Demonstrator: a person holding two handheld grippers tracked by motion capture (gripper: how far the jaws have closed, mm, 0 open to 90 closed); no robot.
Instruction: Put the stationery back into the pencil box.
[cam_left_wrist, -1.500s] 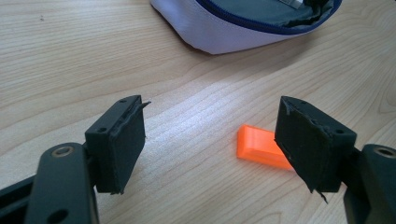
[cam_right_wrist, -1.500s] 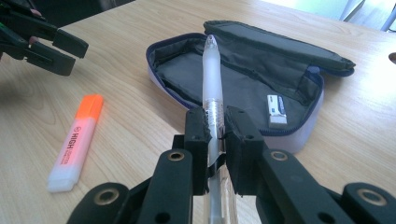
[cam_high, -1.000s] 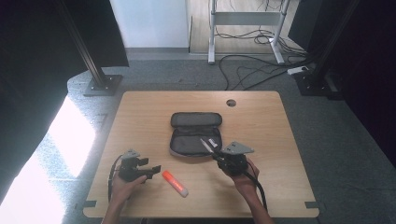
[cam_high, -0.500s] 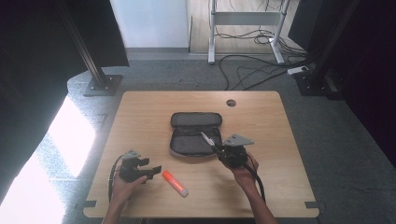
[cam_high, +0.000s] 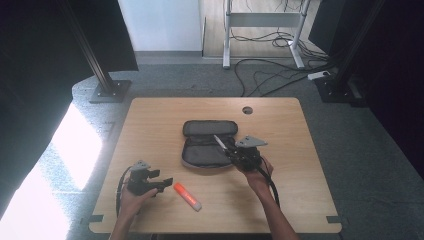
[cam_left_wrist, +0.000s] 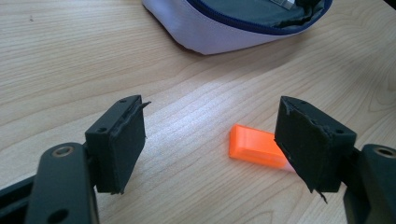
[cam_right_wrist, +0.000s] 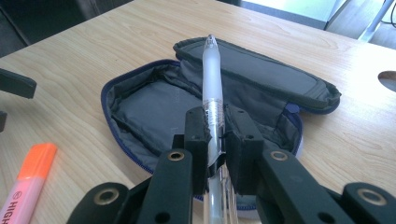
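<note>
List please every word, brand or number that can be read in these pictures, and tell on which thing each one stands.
"HIGH": black letters on the pink barrel of the orange highlighter, cut off by the edge of the right gripper view, so the rest cannot be read.
Pen held in the right gripper: faint marks on its clear barrel, too blurred to read.
Pencil case: no text seen.

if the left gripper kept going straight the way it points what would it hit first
Most likely the orange highlighter, lying on the table just ahead of the open left gripper, by its right-hand jaw. The pencil case lies farther on; depth is uncertain.
</note>
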